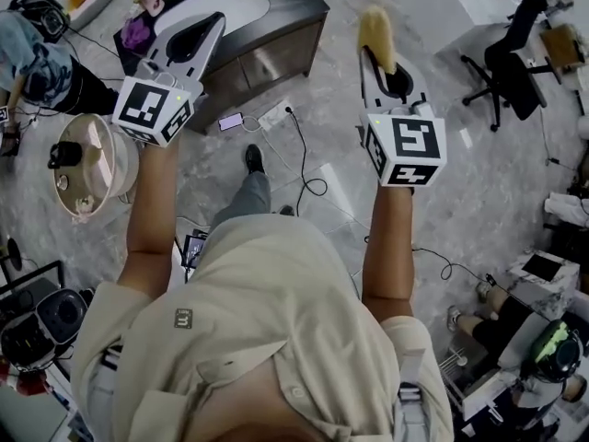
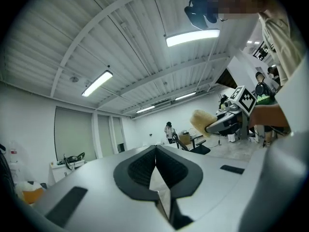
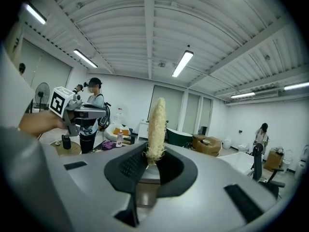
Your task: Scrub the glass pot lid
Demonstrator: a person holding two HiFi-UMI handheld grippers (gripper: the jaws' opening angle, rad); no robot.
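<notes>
The left gripper point(image 2: 155, 151) has its fingers pressed together with nothing between them. The right gripper point(image 3: 152, 159) has its fingers clamped on the lower end of a loofah scrubber point(image 3: 157, 127), which sticks out past the fingertips. Both are raised in the air, well apart. The glass pot lid point(image 1: 97, 168), black knob point(image 1: 64, 155) up, lies well behind and outside the left fingers. What it rests on is hard to make out.
</notes>
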